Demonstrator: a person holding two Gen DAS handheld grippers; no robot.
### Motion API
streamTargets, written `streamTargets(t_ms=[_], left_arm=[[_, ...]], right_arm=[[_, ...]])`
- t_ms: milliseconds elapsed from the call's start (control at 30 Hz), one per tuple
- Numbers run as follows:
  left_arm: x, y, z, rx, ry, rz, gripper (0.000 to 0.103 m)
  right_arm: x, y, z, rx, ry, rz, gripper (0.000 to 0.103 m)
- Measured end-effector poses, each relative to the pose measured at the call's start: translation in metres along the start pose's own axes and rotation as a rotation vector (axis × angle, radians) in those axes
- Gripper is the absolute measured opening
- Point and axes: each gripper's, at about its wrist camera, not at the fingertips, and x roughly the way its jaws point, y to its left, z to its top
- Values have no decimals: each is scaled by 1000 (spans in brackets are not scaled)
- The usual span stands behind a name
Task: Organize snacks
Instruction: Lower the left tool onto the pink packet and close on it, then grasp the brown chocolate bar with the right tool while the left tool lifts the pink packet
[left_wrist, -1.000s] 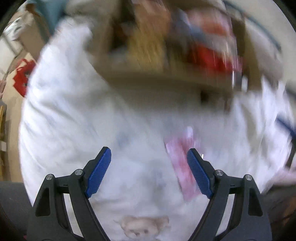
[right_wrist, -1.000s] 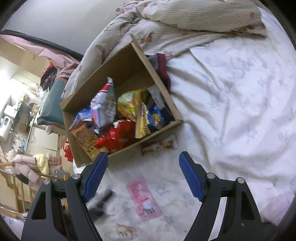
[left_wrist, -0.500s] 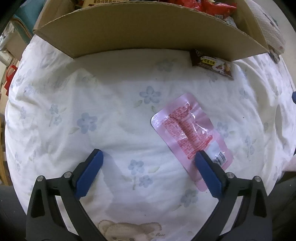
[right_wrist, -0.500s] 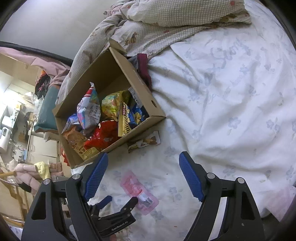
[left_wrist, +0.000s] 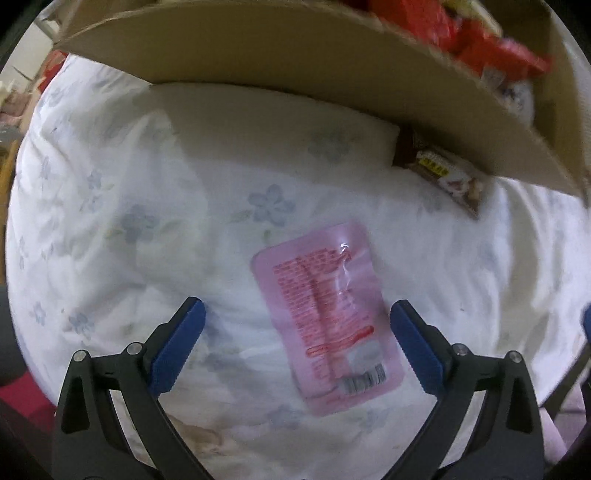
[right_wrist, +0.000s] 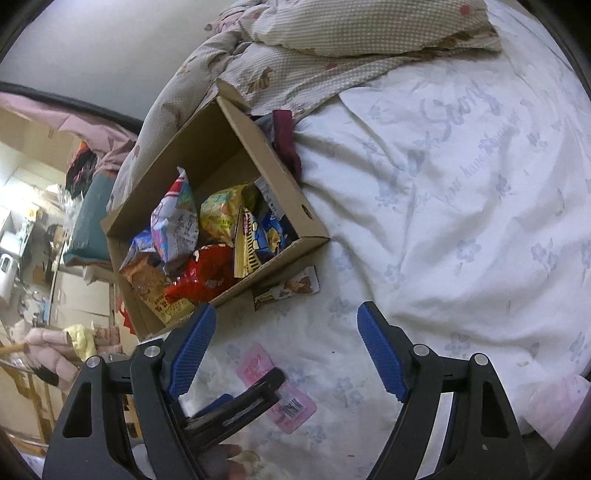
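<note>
A lived-in bedroom at home — a bed with a white floral sheet (right_wrist: 461, 221) fills the right wrist view, a rumpled checked quilt (right_wrist: 332, 48) at twelve o'clock. At nine o'clock, cluttered shelves (right_wrist: 33, 229) and piled clothes (right_wrist: 55, 350) — a cardboard box (right_wrist: 273, 177) sits on the bed.

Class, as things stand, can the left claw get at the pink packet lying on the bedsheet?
Probably yes. The left claw hangs open above the pink packet, which lies flat between its blue fingers; nothing covers it, and the cardboard box sits clear.
</note>
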Motion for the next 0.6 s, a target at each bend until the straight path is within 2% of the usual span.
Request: streamTargets(t_ms=[67, 133, 267, 333, 433, 500, 600], left_arm=[[7, -14, 0, 24, -6, 68, 102], [8, -19, -2, 28, -28, 85, 103], [8, -24, -9, 72, -24, 48, 99], [6, -15, -17, 102, -21, 25, 93], [-8, -3, -22, 159, -17, 0, 74], [-14, 2, -21, 200, -2, -18, 54], [-17, 5, -23, 286, 34, -40, 54]], right_arm=[[-1, -1, 1, 0, -3, -5, 82], [-1, -3, 2, 3, -1, -4, 82], [0, -8, 2, 36, 19, 26, 82], [1, -7, 3, 46, 27, 44, 82], [3, -2, 3, 31, 29, 47, 82], [4, 2, 2, 16, 31, 44, 82], [6, 4, 1, 4, 36, 30, 82]])
